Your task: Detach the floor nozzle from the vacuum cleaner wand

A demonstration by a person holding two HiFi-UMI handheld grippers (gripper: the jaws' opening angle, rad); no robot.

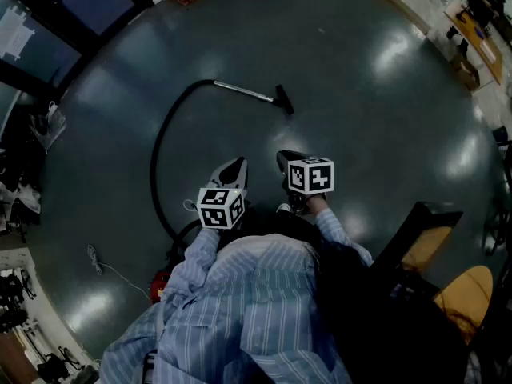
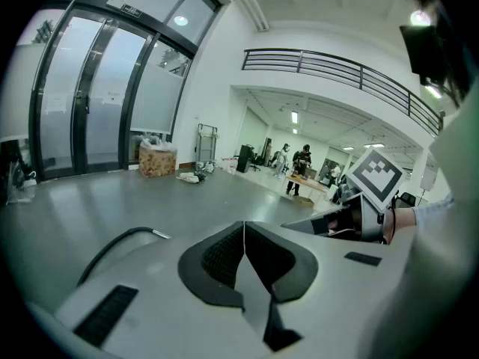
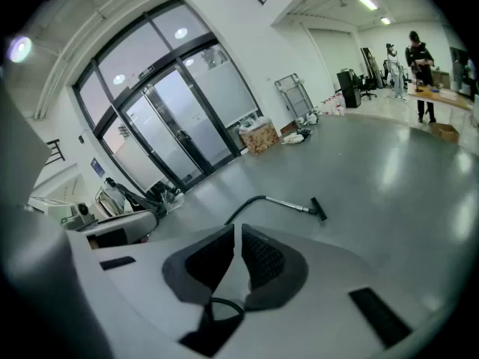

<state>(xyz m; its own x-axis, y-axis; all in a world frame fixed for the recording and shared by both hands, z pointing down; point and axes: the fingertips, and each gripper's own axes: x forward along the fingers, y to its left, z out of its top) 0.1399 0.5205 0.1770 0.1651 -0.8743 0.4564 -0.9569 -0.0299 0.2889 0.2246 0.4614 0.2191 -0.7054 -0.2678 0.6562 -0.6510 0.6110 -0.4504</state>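
Left hand-held gripper (image 1: pixel 238 166) and right hand-held gripper (image 1: pixel 286 160) were closed, empty. Nozzle (image 1: pixel 285 101) looked light, rigid plastic; wand (image 1: pixel 242 91) stiff, slick metal. Best hold was probably wand near joint, plus nozzle neck.

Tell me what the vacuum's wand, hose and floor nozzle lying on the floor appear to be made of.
The wand looks like metal: a bright silvery tube with a sheen. The hose is matte black and lies in a long curve, so likely flexible plastic or rubber. The nozzle is dark, probably hard plastic; too small to be sure.
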